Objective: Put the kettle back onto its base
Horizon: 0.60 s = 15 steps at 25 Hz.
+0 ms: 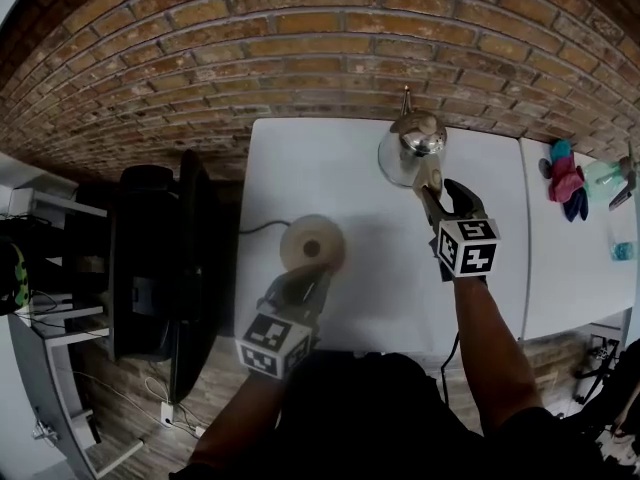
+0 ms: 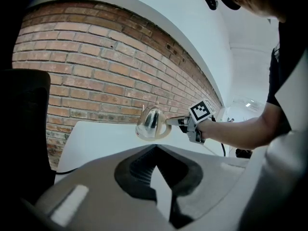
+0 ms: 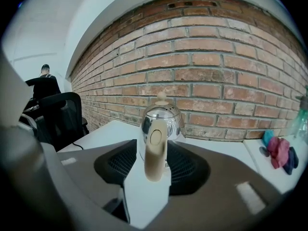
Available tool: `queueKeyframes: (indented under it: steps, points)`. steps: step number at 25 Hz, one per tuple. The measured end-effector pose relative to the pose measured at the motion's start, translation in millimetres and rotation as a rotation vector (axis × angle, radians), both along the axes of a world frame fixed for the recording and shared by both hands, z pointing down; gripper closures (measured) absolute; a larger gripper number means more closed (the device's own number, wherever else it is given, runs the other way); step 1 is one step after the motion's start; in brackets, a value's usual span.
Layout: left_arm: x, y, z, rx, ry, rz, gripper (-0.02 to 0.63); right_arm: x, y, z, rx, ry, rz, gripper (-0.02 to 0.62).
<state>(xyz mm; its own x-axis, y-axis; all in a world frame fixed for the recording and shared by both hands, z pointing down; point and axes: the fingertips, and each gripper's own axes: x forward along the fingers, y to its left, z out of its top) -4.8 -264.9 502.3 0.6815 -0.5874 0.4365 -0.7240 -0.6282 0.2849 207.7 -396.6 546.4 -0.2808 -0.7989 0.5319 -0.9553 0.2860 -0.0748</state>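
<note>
Plenty of room on the table [image 1: 330,168]: the stretch between kettle [image 1: 412,148] and base [image 1: 312,243] is bare, same for the far left corner. The far side's tight though, since the kettle sits near the brick wall [image 1: 300,58]. Heads up, the left gripper [image 1: 300,286] is right at the base's near edge, and the cord [image 1: 258,228] runs off the base to the left. A chair [image 1: 150,258] crowds the table's left side. The right table [image 1: 570,268] has cloths [image 1: 565,180] at its far end.

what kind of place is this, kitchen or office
Probably an office or lab workspace, not a kitchen: plain white tables against a bare red brick wall, and a black office chair beside them.
</note>
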Motion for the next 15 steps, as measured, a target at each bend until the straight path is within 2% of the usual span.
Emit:
queueKeyframes:
  steps: [15]
  points:
    - [-11, -14, 19, -0.052, -0.007, -0.022, 0.604, 0, -33, 41, -0.071, 0.064, 0.031, 0.388]
